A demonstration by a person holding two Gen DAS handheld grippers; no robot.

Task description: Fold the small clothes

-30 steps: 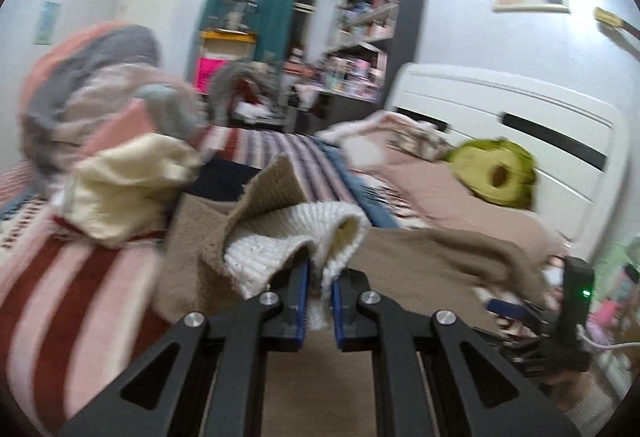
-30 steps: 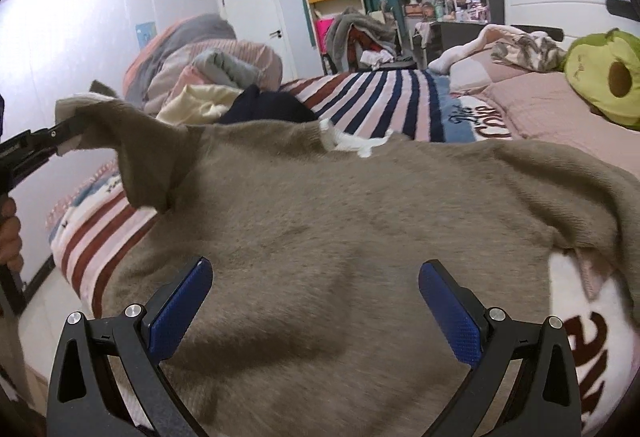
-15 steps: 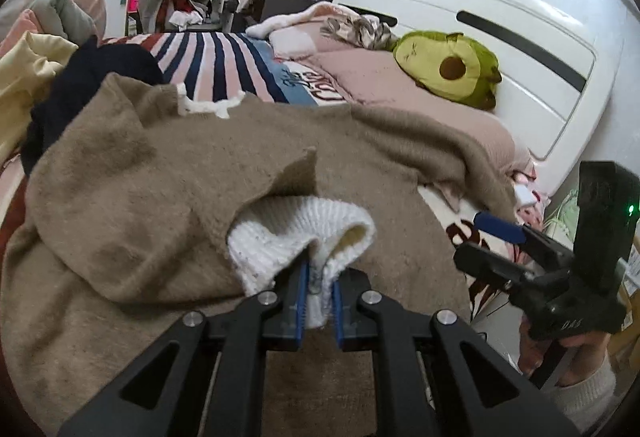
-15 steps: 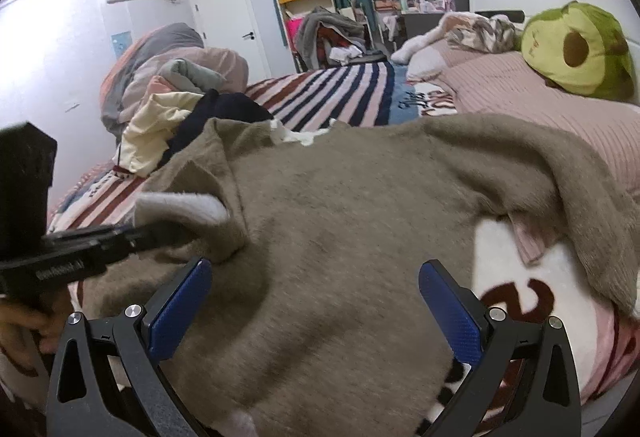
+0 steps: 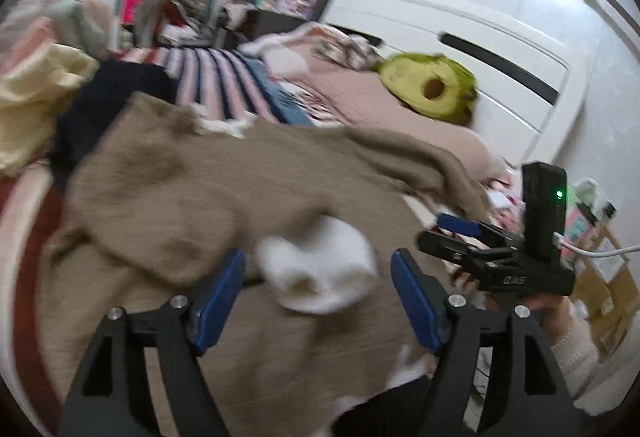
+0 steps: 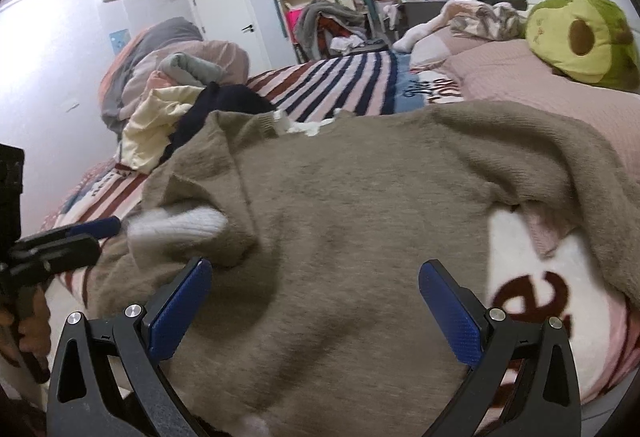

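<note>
A tan knitted sweater (image 6: 360,221) lies spread on the bed, also in the left wrist view (image 5: 192,189). Its left sleeve is folded across the body, with the white ribbed cuff (image 5: 320,273) lying loose on top, also in the right wrist view (image 6: 176,227). My left gripper (image 5: 316,297) is open with the cuff between its blue pads, not held. My right gripper (image 6: 316,307) is open and empty over the sweater's lower body. The right sleeve (image 6: 580,173) trails off to the right.
A pile of clothes, cream (image 6: 156,125) and navy (image 6: 224,105), lies behind the sweater's left shoulder. A green avocado plush (image 6: 580,37) rests by the white headboard (image 5: 480,49). The striped blanket (image 6: 332,85) covers the bed beyond the collar.
My left gripper carried the sleeve cuff across onto the sweater's body, then opened and let it go. The right gripper stayed open.
</note>
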